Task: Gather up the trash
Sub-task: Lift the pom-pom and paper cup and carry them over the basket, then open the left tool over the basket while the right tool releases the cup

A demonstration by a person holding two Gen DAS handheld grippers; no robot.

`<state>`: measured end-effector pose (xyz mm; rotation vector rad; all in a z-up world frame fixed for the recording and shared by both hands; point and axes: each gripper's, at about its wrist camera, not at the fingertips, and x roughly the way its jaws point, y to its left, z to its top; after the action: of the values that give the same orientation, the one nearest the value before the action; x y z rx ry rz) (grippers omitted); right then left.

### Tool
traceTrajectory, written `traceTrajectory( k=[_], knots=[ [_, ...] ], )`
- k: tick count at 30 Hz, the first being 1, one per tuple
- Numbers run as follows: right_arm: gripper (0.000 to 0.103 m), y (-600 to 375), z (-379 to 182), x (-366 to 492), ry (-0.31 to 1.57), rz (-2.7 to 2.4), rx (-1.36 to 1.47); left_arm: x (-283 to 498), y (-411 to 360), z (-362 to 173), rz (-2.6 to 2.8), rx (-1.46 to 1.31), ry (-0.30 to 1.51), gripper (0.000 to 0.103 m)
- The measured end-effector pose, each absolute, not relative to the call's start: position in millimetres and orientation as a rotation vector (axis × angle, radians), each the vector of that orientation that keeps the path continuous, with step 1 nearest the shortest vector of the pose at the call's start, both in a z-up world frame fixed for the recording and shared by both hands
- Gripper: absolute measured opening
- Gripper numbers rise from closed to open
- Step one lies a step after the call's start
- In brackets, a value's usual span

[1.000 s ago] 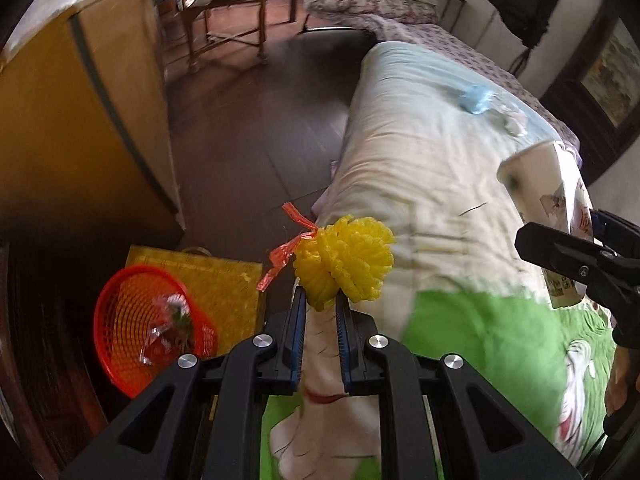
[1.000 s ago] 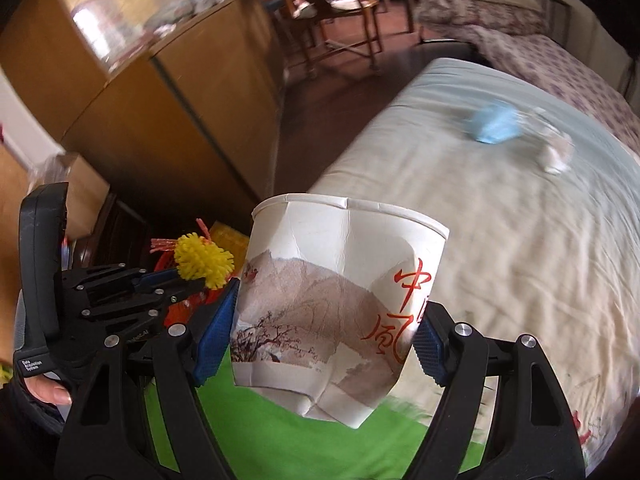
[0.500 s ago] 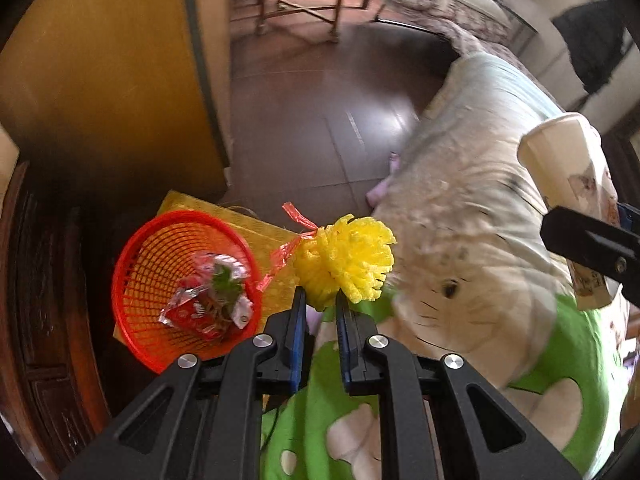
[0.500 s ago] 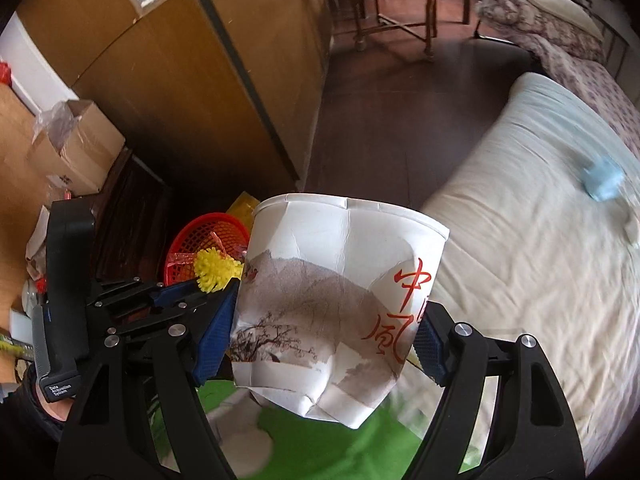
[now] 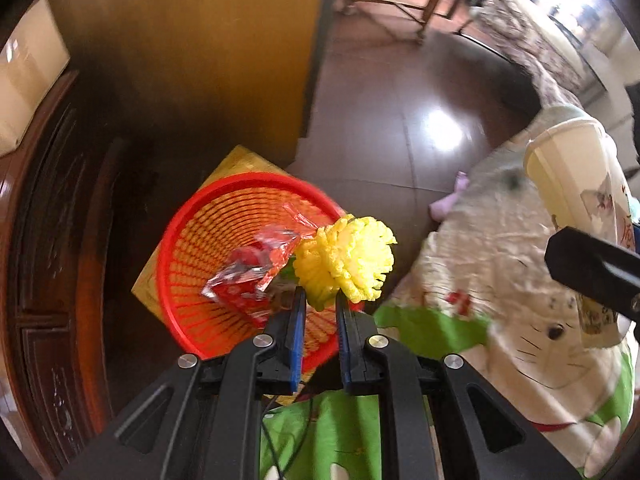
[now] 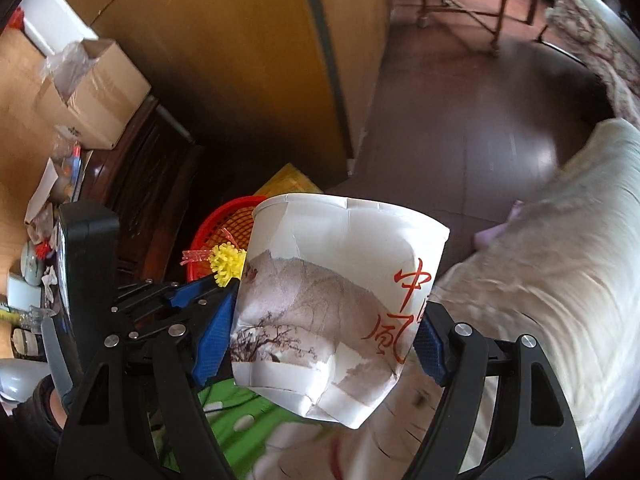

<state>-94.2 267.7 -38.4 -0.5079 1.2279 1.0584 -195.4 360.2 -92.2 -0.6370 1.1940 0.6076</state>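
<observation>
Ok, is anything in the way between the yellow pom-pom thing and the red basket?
Nothing visible. The left gripper holds the yellow pom-pom over the near rim of the open red basket; only a red wrapper lies inside.

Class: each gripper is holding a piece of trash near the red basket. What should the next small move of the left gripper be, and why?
Probably ease the left gripper a little further forward over the red basket, then open its jaws. They are shut on the yellow pom-pom, which already hangs about over the basket's near rim, above the red wrapper inside. The right gripper, shut on the paper cup, could follow.
</observation>
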Motion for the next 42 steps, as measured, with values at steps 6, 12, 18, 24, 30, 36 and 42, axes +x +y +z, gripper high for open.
traceTrajectory(
  k=[6, 12, 18, 24, 30, 36, 42],
  knots=[
    [0.075, 305, -67, -109, 1.293, 1.084, -0.559, -211, 390, -115, 0.679, -0.704, 1.221, 0.015],
    [0.075, 331, -92, -123, 1.344, 1.088, -0.602, -221, 403, -137, 0.731, -0.744, 1.254, 0.015],
    [0.076, 347, -106, -129, 1.369, 1.091, -0.603, -228, 411, -151, 0.772, -0.766, 1.277, 0.015],
    [0.077, 353, -115, -132, 1.380, 1.099, -0.621, -232, 414, -148, 0.824, -0.765, 1.275, 0.040],
    [0.080, 351, -116, -128, 1.398, 1.099, -0.592, -233, 414, -143, 0.842, -0.756, 1.271, 0.049],
    [0.081, 341, -106, -124, 1.365, 1.067, -0.611, -234, 412, -139, 0.849, -0.752, 1.273, 0.051],
    [0.081, 325, -91, -113, 1.334, 1.039, -0.585, -229, 404, -125, 0.837, -0.726, 1.261, 0.051]
  ],
)
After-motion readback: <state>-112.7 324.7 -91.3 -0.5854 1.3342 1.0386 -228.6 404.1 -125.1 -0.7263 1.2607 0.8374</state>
